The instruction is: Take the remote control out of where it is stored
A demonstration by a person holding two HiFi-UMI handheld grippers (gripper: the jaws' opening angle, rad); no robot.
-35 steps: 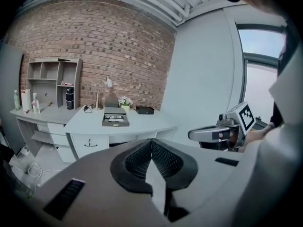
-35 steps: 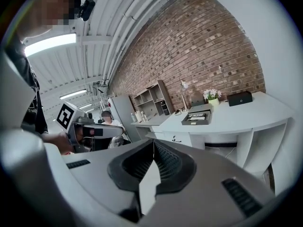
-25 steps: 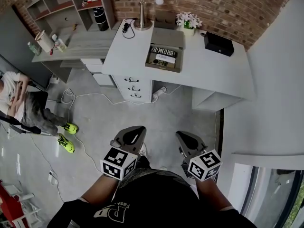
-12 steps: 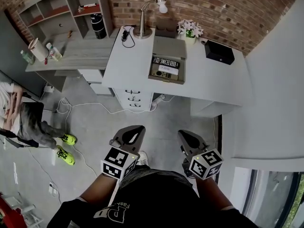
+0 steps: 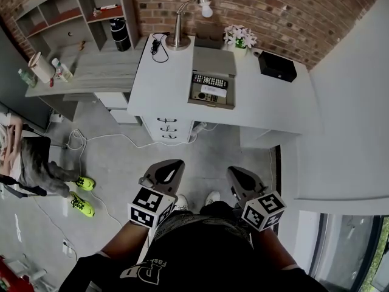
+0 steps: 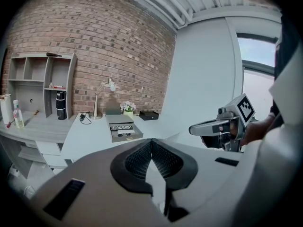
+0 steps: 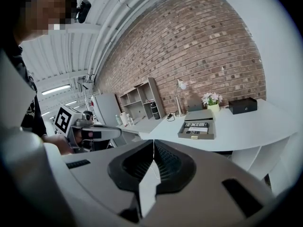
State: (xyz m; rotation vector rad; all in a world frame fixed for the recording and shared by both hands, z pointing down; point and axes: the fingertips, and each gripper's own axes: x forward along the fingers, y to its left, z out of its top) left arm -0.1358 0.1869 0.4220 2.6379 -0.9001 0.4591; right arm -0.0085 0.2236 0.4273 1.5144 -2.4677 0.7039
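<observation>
On desk [image 5: 164,72], remote control [image 5: 210,81] nearer than before | left hand-held gripper [image 5: 174,164], right hand-held gripper [image 5: 234,171] closed, empty

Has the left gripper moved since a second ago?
Yes. The left gripper has come closer to the white desk: the strip of floor between it and the drawer front is narrower.

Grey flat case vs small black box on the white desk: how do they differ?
The grey flat case lies open, showing a black remote control; the small black box is closed. The grey case sits mid-desk, the black box nearer the desk's right end. Both rest on the white desk.
</observation>
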